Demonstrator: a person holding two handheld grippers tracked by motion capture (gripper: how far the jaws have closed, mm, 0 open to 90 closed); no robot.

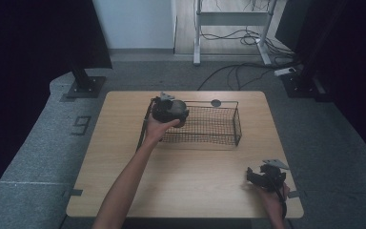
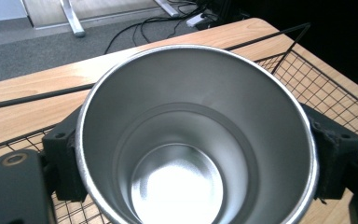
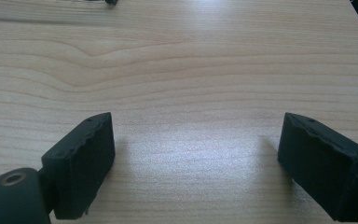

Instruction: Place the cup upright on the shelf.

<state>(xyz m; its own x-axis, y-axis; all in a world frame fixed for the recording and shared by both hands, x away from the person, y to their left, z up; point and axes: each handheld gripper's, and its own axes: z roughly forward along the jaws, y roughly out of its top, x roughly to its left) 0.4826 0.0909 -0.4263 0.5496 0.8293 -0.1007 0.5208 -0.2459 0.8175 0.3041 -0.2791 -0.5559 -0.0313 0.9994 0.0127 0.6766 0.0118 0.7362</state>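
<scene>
One table: the wooden table (image 1: 190, 162) carries everything, pale grain running across it, with grey floor around it.
Wire basket: the black wire basket (image 1: 219, 138) stands at about 12 o'clock from the table's middle, on the far half of the top, its long side running across the high view; in the left gripper view its mesh (image 2: 326, 93) shows beneath and behind the cup.
Steel cup: the steel cup (image 2: 196, 135) is upright with its mouth open to the camera and a bare, shiny inside; it hangs over the basket's left end, at roughly 11 o'clock from the table's middle.
Left gripper: the left gripper (image 1: 170, 110) is clamped on the steel cup, one black pad (image 2: 65, 158) pressed on each side of the wall just below the rim.
Right gripper: the right gripper (image 1: 255, 177) sits at about 4 o'clock, near the table's front right corner, well apart from the basket; its jaws stand wide apart over bare wood with nothing between them, as the right gripper view shows.
</scene>
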